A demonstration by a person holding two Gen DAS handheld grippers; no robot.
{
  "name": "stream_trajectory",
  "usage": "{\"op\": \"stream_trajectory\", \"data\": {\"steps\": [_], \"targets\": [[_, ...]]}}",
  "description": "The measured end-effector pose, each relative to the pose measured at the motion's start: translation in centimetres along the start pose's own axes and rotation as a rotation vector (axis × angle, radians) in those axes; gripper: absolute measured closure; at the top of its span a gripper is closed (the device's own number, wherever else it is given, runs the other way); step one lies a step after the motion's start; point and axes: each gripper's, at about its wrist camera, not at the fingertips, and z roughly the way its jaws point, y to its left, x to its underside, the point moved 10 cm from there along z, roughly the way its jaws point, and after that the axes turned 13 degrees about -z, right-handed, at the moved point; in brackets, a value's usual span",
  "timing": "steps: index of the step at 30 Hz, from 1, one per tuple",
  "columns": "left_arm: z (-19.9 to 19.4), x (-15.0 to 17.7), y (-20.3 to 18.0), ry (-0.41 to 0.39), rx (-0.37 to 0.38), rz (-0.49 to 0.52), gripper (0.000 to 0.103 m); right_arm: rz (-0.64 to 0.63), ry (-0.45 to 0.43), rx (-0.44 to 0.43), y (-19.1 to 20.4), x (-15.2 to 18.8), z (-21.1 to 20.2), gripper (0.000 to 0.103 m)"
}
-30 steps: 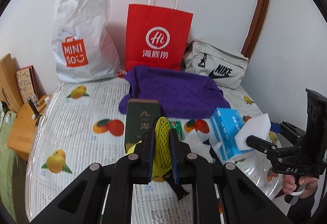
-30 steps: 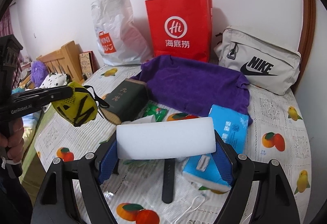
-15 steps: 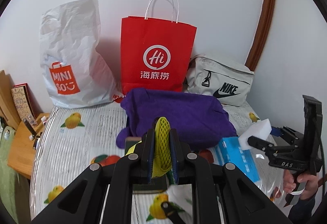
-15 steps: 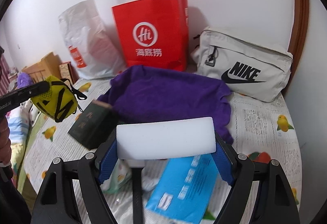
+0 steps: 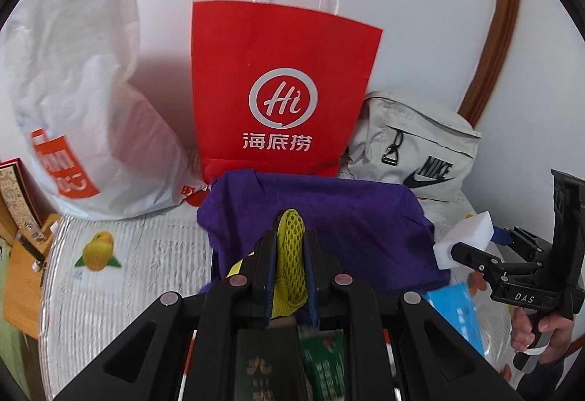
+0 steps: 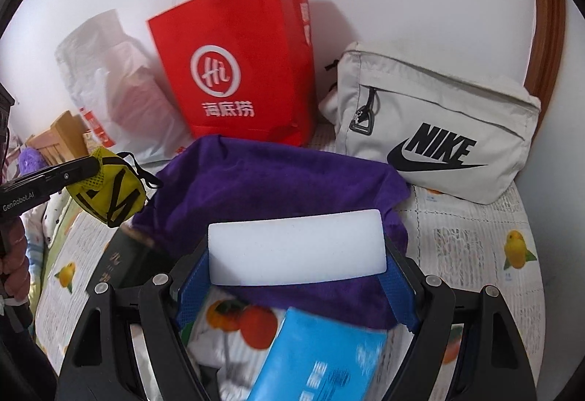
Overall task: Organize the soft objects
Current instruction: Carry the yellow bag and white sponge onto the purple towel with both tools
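Left wrist: left gripper (image 5: 290,267) nearly shut, pinching the yellow mesh pouch (image 5: 290,247) edge-on, raised over the near side of the purple towel (image 5: 329,218); red bag (image 5: 281,90) upright just behind the towel, white plastic bag (image 5: 76,101) left of the towel, grey Nike bag (image 5: 413,145) behind its right corner. Off the towel's right edge, right gripper (image 5: 471,247) in a hand (image 5: 537,331), carrying the white sponge (image 5: 464,240) in the air. Likely step — carrying both soft items toward the bags; best done by keeping the pinch firm, clearing the red bag's rim from above, releasing only once well inside. Right wrist: right gripper (image 6: 296,247) spread wide, pads pressed on both ends of the sponge (image 6: 296,247), held over the towel's (image 6: 274,181) near half; pouch (image 6: 109,189) hanging left of the towel; blue tissue pack (image 6: 318,357) on the fruit-print cloth (image 6: 475,254) just in front of the towel. Against a second ago — both grips unchanged, both views closer to the towel and bags, red bag larger, tissue pack and dark green box (image 6: 124,265) slid toward the lower frame edge.
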Motion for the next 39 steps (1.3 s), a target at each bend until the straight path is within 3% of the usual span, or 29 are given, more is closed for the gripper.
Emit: {"op": "stream_trajectory", "data": {"steps": [15, 27, 39], "targets": [[8.9, -2.6, 0.8, 0.083, -0.025, -0.009, 0.089, 0.036, 0.079, -0.001, -3.3, -2.2, 8.6, 0.022], [12.1, -2.9, -1.4, 0.126, 0.045, -0.006, 0.089, 0.05, 0.155, -0.005, -4.4, -2.0, 13.8, 0.022], [12.6, -1.9, -2.3, 0.153, 0.066, -0.009, 0.086, 0.077, 0.219, -0.051, -4.4, -0.7, 15.9, 0.021]]}}
